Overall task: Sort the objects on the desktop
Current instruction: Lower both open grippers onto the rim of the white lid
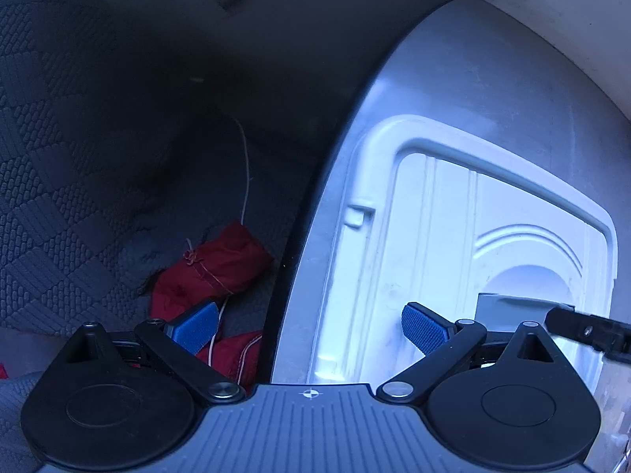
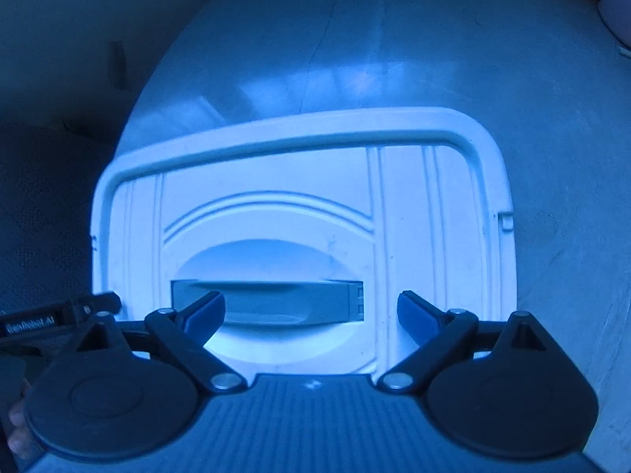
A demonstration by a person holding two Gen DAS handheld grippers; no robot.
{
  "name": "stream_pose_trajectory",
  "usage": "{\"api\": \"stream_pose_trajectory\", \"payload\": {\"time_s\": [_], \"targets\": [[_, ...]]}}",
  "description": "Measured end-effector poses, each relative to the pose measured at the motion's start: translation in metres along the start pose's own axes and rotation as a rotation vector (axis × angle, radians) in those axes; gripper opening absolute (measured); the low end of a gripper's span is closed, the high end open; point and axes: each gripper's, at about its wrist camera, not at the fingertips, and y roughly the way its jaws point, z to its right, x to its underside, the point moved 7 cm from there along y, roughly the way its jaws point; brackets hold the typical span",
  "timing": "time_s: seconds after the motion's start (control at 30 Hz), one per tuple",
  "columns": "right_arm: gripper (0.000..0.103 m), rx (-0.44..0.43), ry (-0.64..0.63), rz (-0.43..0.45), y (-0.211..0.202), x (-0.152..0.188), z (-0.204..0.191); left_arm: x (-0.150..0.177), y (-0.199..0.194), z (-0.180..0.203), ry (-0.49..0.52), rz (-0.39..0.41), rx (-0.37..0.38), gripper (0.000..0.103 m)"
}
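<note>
A white plastic box with a ribbed lid [image 2: 414, 205] stands on a round grey table [image 2: 394, 39]. A grey handle [image 2: 276, 299] lies flat in the oval recess of the lid. My right gripper [image 2: 309, 303] hangs open just above that handle, one blue pad at each end of it and not touching it. My left gripper [image 1: 309, 315] is open too, over the left edge of the box lid [image 1: 434, 216]. Its left finger is beyond the table's edge and its right finger is above the lid. The handle [image 1: 508, 303] shows at the right in the left wrist view.
Below the table's edge [image 1: 315, 205] a red cloth pouch [image 1: 221, 264] tied with string lies on grey patterned fabric [image 1: 51, 157]. A thin white cord [image 1: 246, 165] runs up from it. Bare table top [image 1: 473, 79] lies beyond the box.
</note>
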Motion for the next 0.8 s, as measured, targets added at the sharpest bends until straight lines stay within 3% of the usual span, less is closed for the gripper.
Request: {"api": "stream_pose_trajectory", "payload": {"time_s": [0.13, 0.67, 0.8], "targets": [[0.096, 0.070, 0.030, 0.021, -0.003, -0.003, 0.020, -0.002, -0.004, 0.008, 0.017, 0.013, 0.022, 0.101], [0.096, 0.108, 0.029, 0.004, -0.012, 0.002, 0.040, -0.005, -0.012, 0.035, 0.082, 0.008, 0.015, 0.101], [0.096, 0.153, 0.019, 0.029, -0.016, -0.003, 0.041, -0.004, -0.015, 0.038, 0.090, 0.013, 0.020, 0.101]]}}
